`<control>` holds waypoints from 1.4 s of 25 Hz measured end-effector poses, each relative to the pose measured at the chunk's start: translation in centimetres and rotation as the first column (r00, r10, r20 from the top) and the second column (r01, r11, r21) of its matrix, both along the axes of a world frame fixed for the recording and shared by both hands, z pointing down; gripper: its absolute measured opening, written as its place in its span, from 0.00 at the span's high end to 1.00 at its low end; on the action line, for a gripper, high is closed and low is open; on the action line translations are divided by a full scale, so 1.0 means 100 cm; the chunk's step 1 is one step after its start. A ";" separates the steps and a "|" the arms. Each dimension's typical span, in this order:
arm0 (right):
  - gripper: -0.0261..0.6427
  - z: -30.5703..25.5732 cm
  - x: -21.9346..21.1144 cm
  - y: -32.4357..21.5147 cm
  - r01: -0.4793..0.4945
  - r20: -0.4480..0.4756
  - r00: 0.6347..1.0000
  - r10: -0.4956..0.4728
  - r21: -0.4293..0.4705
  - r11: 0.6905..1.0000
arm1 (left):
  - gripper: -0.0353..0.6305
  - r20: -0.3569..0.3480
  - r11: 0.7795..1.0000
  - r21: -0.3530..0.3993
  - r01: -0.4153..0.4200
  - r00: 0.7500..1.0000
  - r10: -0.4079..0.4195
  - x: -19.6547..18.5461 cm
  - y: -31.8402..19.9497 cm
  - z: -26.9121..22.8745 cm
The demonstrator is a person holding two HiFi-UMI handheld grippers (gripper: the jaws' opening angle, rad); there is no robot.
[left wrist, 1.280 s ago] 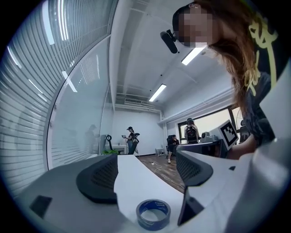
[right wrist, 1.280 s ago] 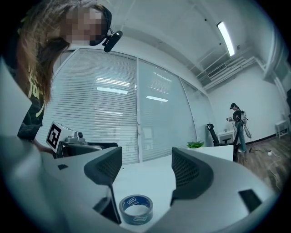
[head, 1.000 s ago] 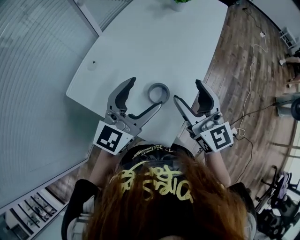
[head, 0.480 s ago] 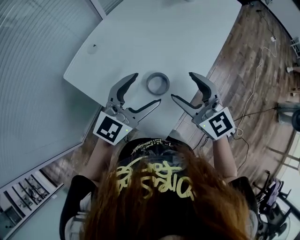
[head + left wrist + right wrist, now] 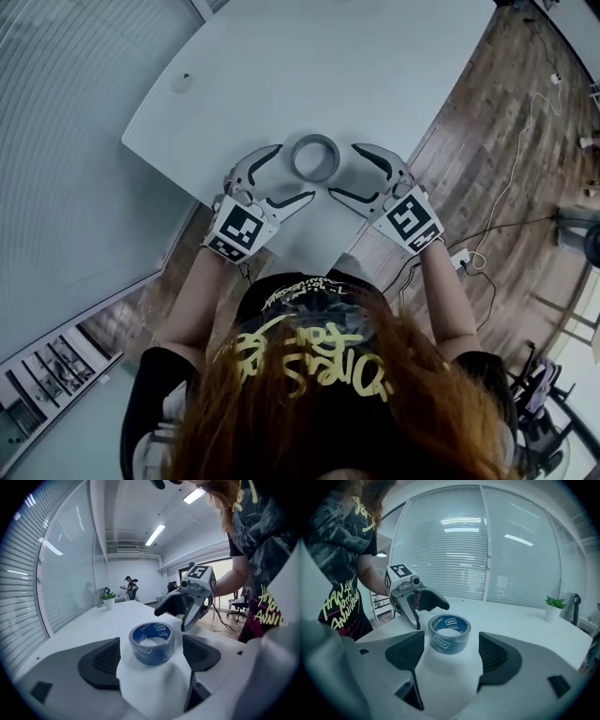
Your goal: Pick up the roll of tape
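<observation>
Now the white table (image 5: 375, 75) is nearly reached, since both grippers have been lowered. The left gripper (image 5: 296, 171) is held wide open and the right gripper (image 5: 342, 169) is being opened wider, both empty. The roll of tape (image 5: 314, 157) is left lying between them, not yet grabbed.

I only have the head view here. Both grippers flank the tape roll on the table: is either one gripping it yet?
Observer: No. The left gripper view shows the roll of tape lying flat just beyond the left gripper's spread jaws, untouched.
Operator: And the right?
Observer: The right gripper's jaws are opening with nothing between them; the roll sits just ahead.
Operator: Is it grey?
Observer: Up close it looks blue, with white print.
</observation>
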State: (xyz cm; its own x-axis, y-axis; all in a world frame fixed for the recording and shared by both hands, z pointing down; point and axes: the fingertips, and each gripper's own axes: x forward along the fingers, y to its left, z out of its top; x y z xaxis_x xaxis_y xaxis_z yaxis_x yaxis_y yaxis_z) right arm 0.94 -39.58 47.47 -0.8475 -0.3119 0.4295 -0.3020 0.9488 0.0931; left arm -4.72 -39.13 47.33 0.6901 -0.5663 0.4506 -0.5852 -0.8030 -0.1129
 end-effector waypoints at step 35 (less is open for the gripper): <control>0.47 -0.022 -0.027 0.001 0.008 -0.050 0.999 -0.007 0.021 1.000 | 0.46 0.167 0.994 -0.075 -0.076 0.982 0.087 0.001 -0.002 -0.023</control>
